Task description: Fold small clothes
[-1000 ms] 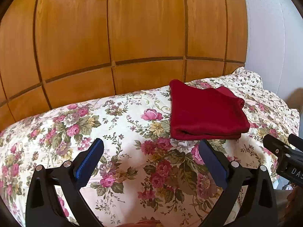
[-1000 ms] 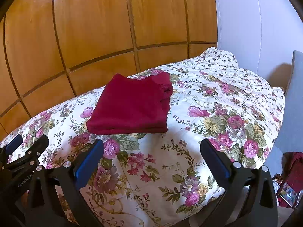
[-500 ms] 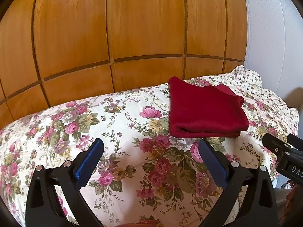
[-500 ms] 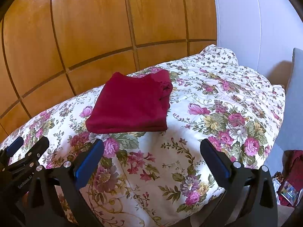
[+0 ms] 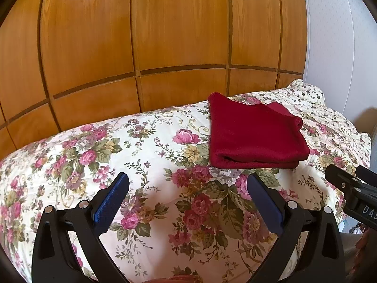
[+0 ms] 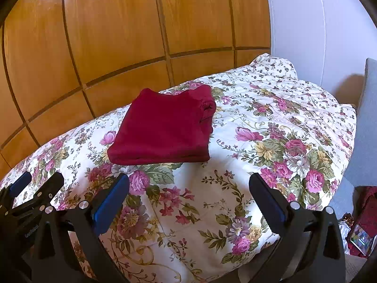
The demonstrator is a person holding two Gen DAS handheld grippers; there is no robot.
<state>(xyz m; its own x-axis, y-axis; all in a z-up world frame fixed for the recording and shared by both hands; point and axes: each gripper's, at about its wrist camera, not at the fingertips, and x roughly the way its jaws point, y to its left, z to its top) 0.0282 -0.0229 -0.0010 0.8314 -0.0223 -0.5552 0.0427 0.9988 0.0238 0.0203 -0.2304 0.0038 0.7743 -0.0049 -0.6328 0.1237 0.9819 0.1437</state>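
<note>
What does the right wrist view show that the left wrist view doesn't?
Only the right wrist view shows a grey upholstered panel at the bed's right side, a phone and dark red fabric lying low beside it, and the left claw at the left edge.

Only the left wrist view shows the right claw at its right edge.

Both show the folded red garment resting on the floral bedspread, the wooden wall panels, the white wall, and both claws open and empty.
</note>
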